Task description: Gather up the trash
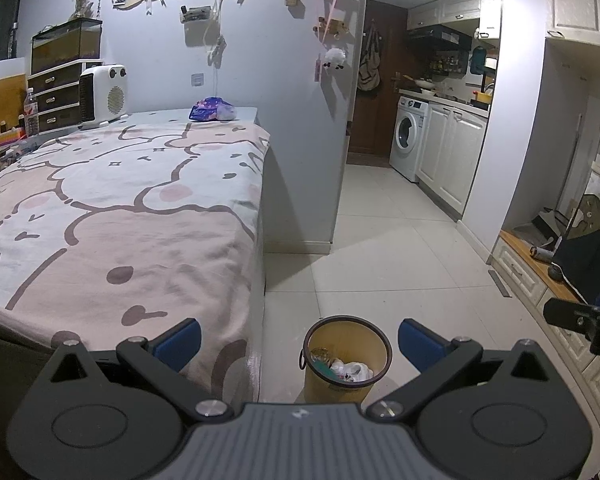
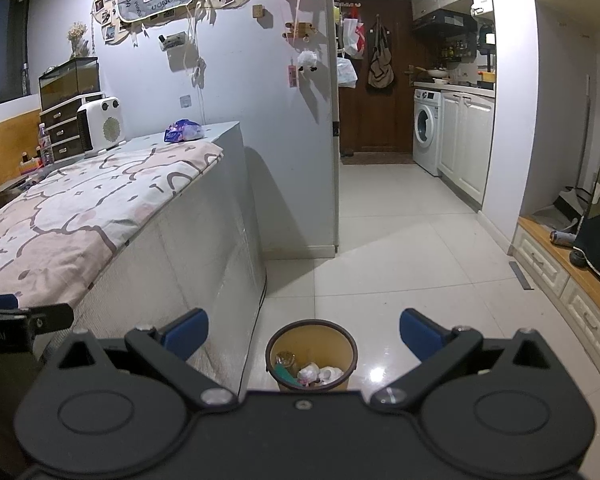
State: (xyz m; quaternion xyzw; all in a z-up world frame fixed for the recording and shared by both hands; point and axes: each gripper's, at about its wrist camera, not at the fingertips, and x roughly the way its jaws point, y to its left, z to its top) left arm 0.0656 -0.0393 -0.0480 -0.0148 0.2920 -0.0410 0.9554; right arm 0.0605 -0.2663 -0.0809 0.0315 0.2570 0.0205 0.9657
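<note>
While the bin (image 2: 311,354) already holds some scraps, both the left gripper (image 1: 299,340) and right gripper (image 2: 304,330) gape wide and empty, and the purple wrapper (image 1: 213,109) on the bed (image 1: 112,216) looks uncollected

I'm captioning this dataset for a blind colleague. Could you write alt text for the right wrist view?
The right gripper, jaws wide open and empty, points down at a yellow waste bin with crumpled trash in it, standing on the white tile floor beside a bed. A purple wrapper lies at the bed's far end.
</note>
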